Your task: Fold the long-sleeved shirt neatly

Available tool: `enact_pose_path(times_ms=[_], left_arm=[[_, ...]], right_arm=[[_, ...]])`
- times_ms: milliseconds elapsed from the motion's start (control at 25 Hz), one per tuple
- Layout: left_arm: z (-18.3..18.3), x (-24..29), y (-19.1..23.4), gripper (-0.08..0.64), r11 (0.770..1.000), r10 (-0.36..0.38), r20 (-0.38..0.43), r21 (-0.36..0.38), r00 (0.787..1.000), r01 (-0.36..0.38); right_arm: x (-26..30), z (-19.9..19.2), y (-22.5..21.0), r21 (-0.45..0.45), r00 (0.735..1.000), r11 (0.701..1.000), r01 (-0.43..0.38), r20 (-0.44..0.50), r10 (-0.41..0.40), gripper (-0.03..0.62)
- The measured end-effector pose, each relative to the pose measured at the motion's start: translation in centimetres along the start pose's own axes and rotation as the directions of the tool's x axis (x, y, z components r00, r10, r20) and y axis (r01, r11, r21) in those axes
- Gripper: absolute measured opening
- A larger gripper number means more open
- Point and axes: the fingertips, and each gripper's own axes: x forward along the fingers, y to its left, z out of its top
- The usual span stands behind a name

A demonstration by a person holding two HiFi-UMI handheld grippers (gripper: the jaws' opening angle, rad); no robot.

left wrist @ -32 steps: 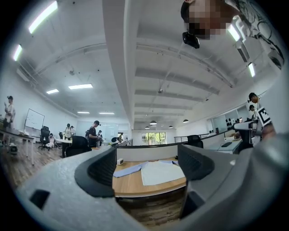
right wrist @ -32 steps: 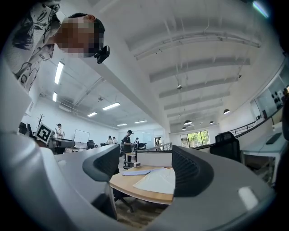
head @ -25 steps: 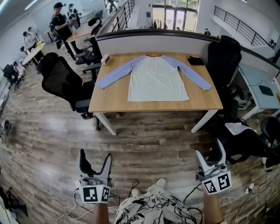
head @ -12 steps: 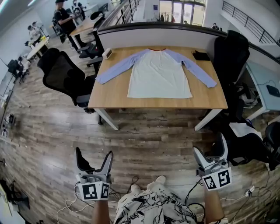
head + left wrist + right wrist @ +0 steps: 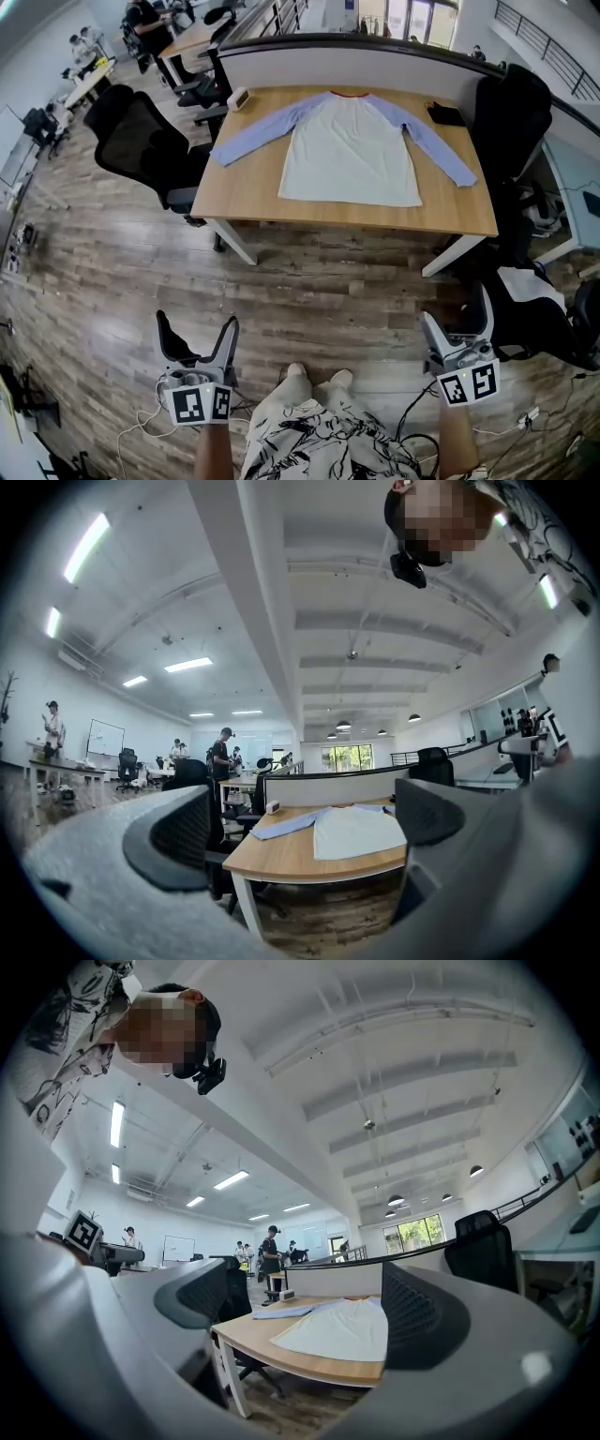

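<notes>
Showed the long-sleeved shirt (image 5: 349, 150) spread flat on the desk (image 5: 253, 192), a white body with blue sleeves. Pointed its collar at the partition (image 5: 375, 67) behind the desk and its hem at the near edge, so ran its long axis from near to far. Angled both sleeves outward toward the desk's two ends, each cuff close to an end edge. Left a strip of bare wood between hem and near edge.

Placed a small white box (image 5: 238, 97) by the far left corner and a flat dark item (image 5: 447, 115) by the far right corner, both just beside the sleeves. Flanked the desk with a black office chair (image 5: 141, 150) at its left end and another black chair (image 5: 511, 103) at its right. Kept a broad stretch of open wooden floor (image 5: 309, 281) in front of the near edge.

Held the left gripper (image 5: 198, 323) and the right gripper (image 5: 457, 314) low over that floor, well apart from the desk, both aimed toward it. Had just been opening both sets of jaws, which stood wide with nothing between them.
</notes>
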Motion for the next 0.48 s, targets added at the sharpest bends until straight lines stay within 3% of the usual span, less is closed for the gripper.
enact_pose_path(times_ms=[240, 480], left_arm=[[-1.4, 2.2, 1.5, 0.601, 1.0, 0.001, -0.017, 0.022, 1.0, -0.001], [-2.4, 8.0, 4.9, 0.601, 1.0, -0.02, 0.001, 0.002, 1.0, 0.02]], right_arm=[[2.7, -2.0, 0.8, 0.011, 0.999, 1.0, -0.009, -0.031, 0.01, 0.512], [8.7, -2.9, 1.7, -0.047, 0.999, 0.999, -0.025, -0.047, 0.023, 0.52]])
